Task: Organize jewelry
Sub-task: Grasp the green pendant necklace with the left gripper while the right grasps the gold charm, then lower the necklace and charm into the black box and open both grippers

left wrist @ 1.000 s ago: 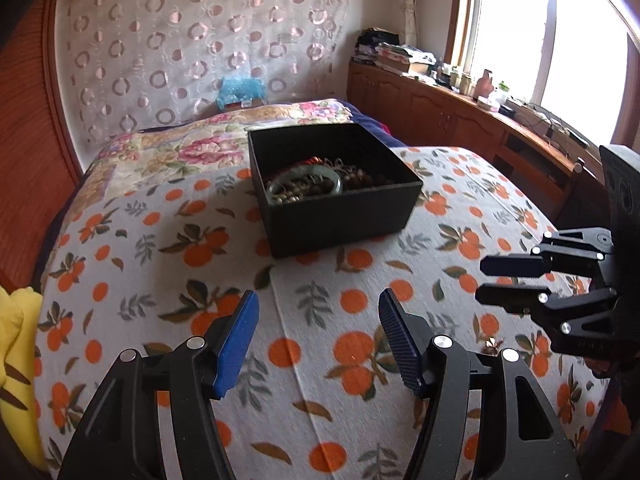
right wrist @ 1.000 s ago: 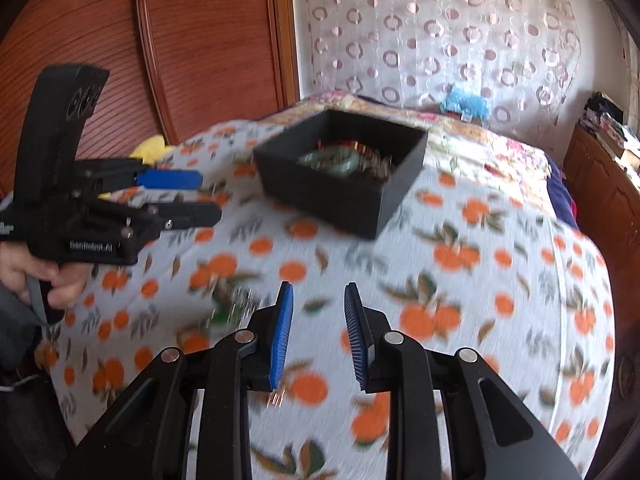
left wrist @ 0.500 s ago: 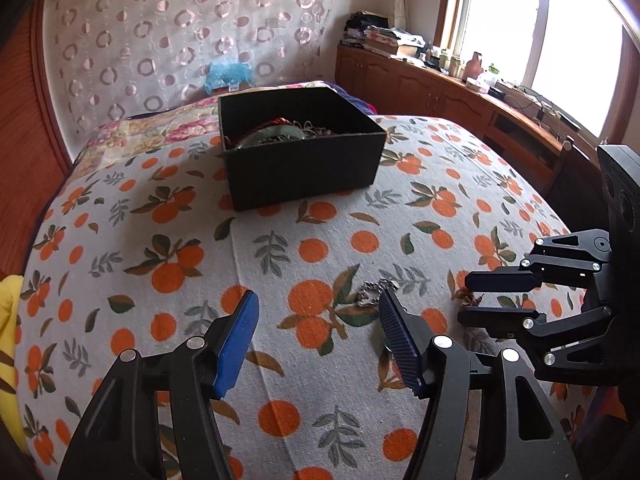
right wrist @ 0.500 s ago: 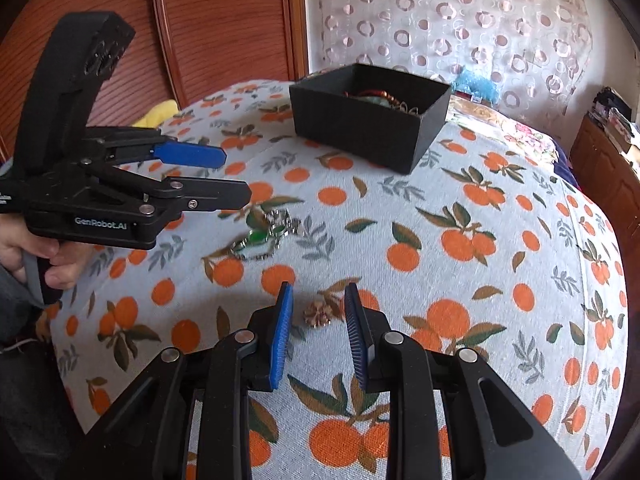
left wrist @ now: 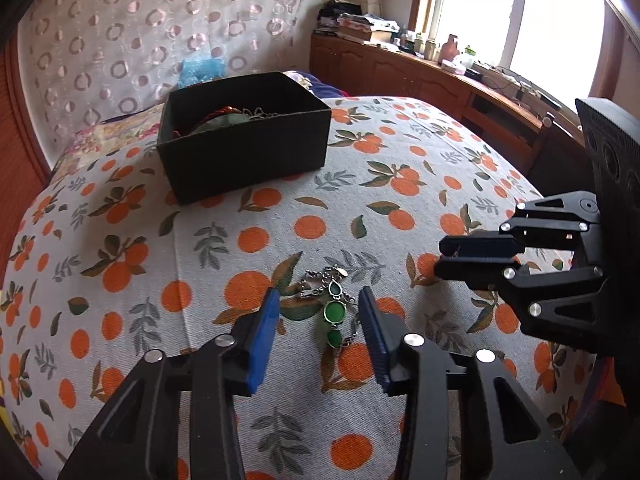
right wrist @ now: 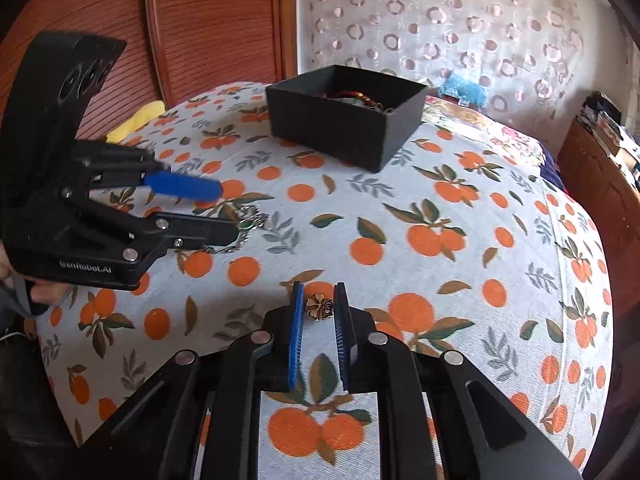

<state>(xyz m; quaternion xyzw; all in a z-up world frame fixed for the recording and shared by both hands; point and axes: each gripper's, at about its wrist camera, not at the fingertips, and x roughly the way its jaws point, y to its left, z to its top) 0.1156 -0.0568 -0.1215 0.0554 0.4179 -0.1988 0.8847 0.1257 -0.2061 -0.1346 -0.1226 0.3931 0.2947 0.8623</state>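
Note:
A black box (left wrist: 244, 136) with jewelry inside stands at the far side of the orange-print bedspread; it also shows in the right wrist view (right wrist: 344, 116). A silver chain with green stones (left wrist: 334, 312) lies between the open fingers of my left gripper (left wrist: 318, 316), on the cloth. In the right wrist view the left gripper (right wrist: 224, 210) hovers over that chain (right wrist: 250, 224). A small gold flower piece (right wrist: 319, 307) lies between the fingertips of my right gripper (right wrist: 319, 300), which stands narrowly open around it. The right gripper (left wrist: 442, 258) shows at the right of the left wrist view.
The bedspread (left wrist: 120, 240) curves down at its edges. A wooden headboard (right wrist: 208, 20) stands at the left, a patterned curtain (left wrist: 120, 40) behind the box, a wooden cabinet with clutter (left wrist: 440, 76) under the window. A yellow cloth (right wrist: 132, 124) lies by the headboard.
Both grippers have come down and forward toward the cloth. The left one now straddles the green chain and has narrowed somewhat. The right one now straddles the gold flower piece.

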